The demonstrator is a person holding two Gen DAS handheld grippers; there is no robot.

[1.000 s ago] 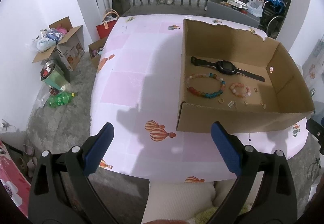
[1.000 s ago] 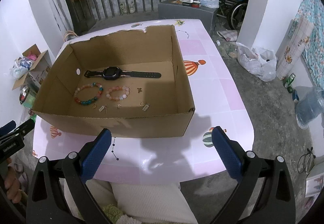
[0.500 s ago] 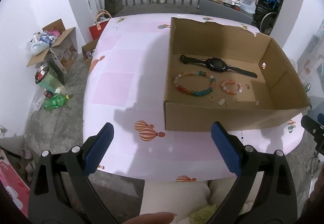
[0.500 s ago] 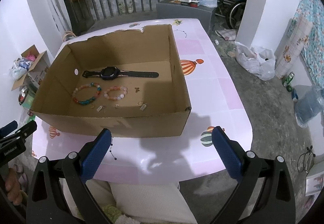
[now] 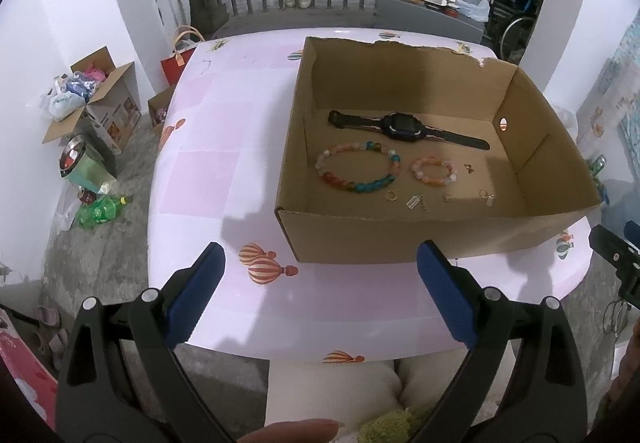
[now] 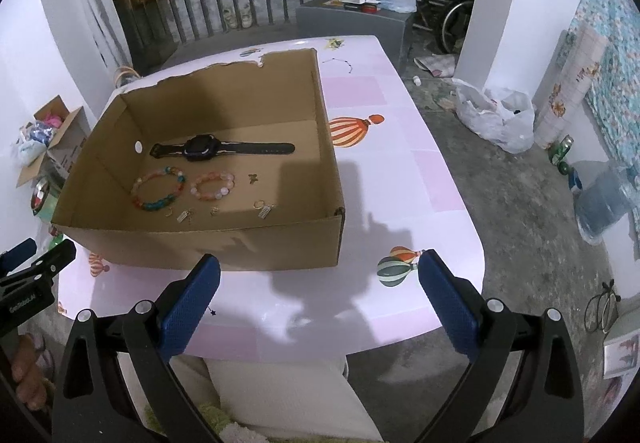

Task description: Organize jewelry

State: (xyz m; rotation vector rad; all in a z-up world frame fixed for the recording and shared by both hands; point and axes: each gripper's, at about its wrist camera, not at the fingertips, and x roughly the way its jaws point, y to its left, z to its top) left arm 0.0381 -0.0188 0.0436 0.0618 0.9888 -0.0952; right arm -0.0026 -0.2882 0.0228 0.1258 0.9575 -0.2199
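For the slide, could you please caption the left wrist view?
Open left gripper faces a cardboard box holding a watch and bracelets.

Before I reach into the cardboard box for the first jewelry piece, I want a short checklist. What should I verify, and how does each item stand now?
1. Left gripper open, empty: ok.
2. Right gripper open, empty: ok.
3. Cardboard box open on top: ok.
4. Black watch, large bracelet and small bracelet lying apart: ok.
5. Small charms easy to pinch: cannot tell.

Box (image 5: 420,243): on your tabletop (image 5: 224,179).
Watch (image 5: 400,126): inside, at the back.
Bracelets (image 5: 356,171): side by side before it.
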